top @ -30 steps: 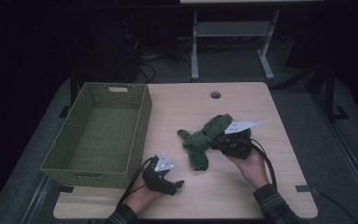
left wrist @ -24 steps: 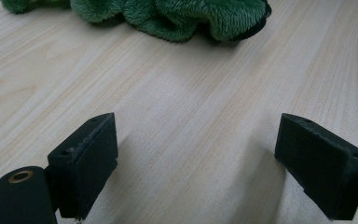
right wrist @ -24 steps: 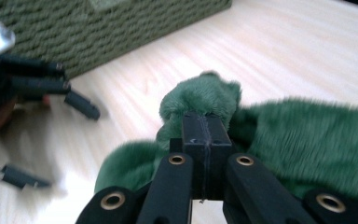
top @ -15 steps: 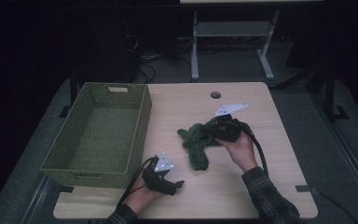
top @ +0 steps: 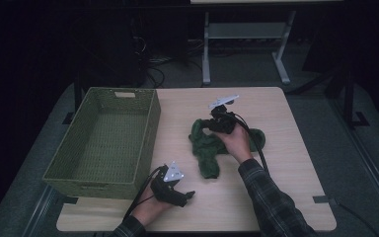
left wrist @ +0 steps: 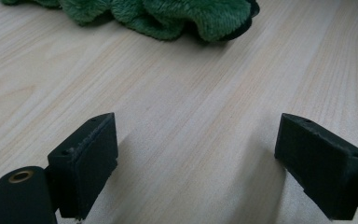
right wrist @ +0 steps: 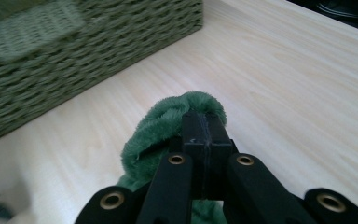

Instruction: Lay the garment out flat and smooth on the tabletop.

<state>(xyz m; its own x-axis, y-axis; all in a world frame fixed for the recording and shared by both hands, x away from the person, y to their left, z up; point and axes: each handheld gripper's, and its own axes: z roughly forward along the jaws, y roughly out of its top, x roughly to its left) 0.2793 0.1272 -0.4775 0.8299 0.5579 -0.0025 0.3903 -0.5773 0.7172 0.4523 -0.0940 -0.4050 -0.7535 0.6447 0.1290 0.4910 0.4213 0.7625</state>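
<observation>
Though nothing bears readable writing, right gripper [right wrist: 204, 128] jaws pinch the green cloth [top: 208, 148].

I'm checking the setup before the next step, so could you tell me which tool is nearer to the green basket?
Left. The left tool rests just off the green basket, near its front corner; the right tool, shut on the green towel, is farther out across the table.

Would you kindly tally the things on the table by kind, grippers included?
Green towel: 1
Woven basket: 1
Grippers: 2, the left gripper and the right gripper
Total: 4
</observation>
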